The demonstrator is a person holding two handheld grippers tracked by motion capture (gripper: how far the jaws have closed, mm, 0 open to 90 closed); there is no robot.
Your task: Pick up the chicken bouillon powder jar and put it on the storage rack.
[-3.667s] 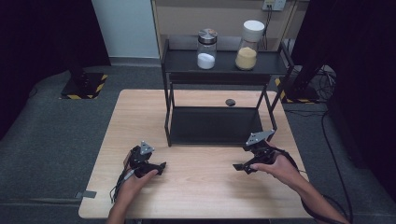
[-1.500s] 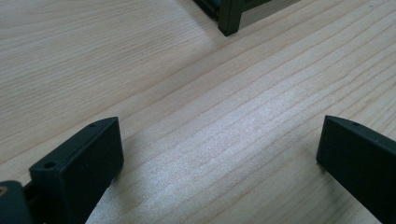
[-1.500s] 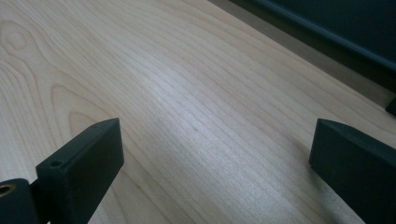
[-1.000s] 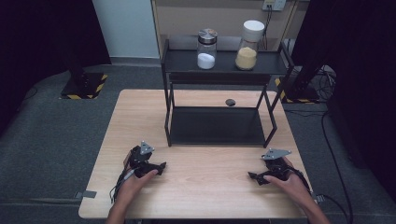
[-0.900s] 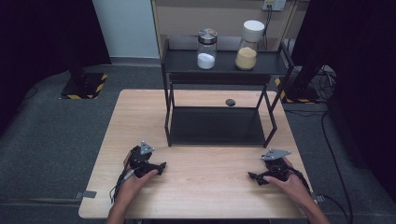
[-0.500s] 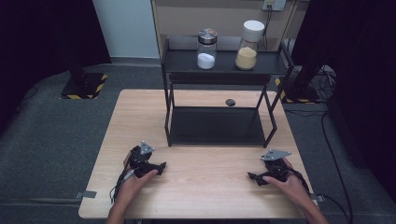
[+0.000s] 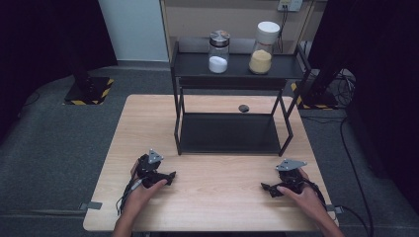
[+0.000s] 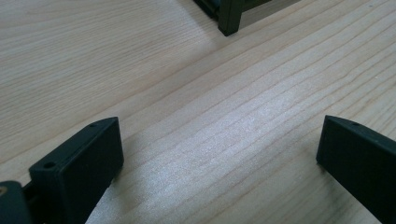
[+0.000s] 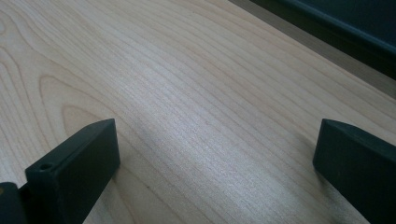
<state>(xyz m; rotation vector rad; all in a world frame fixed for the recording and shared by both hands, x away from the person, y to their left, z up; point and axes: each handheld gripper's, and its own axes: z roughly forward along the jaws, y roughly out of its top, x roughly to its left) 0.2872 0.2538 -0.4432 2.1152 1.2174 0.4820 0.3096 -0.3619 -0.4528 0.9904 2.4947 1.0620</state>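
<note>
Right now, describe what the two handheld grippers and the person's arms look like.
Both the left gripper and right gripper are black, each topped by a grey three-cornered plate. Each has two flat, blocky black jaws with a small hole near the tip. A dark cable trails from each. The forearms are bare, with no sleeves visible.

Lab or recording studio setup, not a home: black curtains [image 7: 44,39] on left and right, grey carpet floor [image 7: 59,143], hazard-striped stand base [image 7: 89,91] far left, cables [image 7: 341,86] and wall socket [image 7: 290,4] far right, bare wooden table [image 7: 217,197] with black metal shelf rack [image 7: 232,74] holding two jars
</note>
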